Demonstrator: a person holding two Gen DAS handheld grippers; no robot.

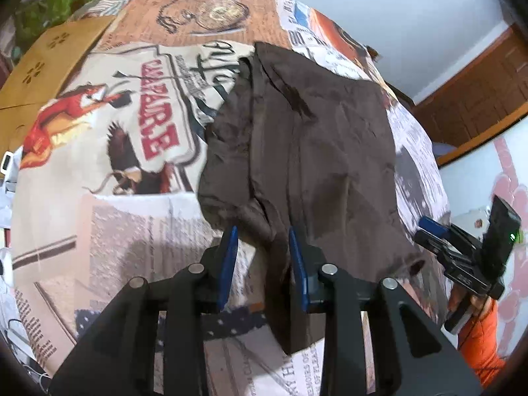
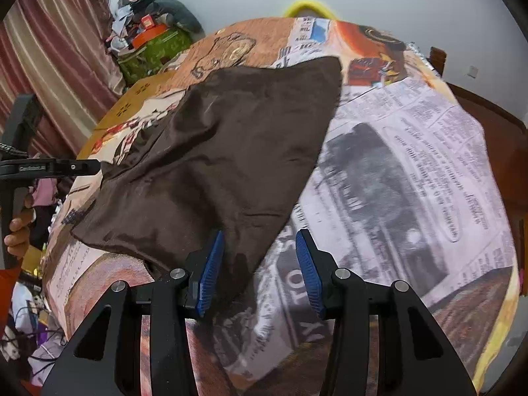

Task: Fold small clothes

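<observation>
Brown garment (image 1: 307, 138) on printed bedspread (image 1: 125, 224); left claw (image 1: 264, 257) parted, right claw (image 2: 260, 270) parted, neither gripping.

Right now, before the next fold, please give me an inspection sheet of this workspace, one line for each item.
Surface: printed cloth with newspaper and picture patterns covers the table.
Job's things: one brown garment lies spread on it, creased, with one corner reaching between the right fingers.
Clutter: cardboard sheet at the far left edge; green bag with piled things behind the table.
Grippers: left gripper open, brown fabric between its fingers, pads not pressing; right gripper open, holding nothing.
Cables: thin wires hang beside the table at lower left.
Surroundings: striped curtain, white wall, wooden door frame, a yellow object behind the far edge.
</observation>
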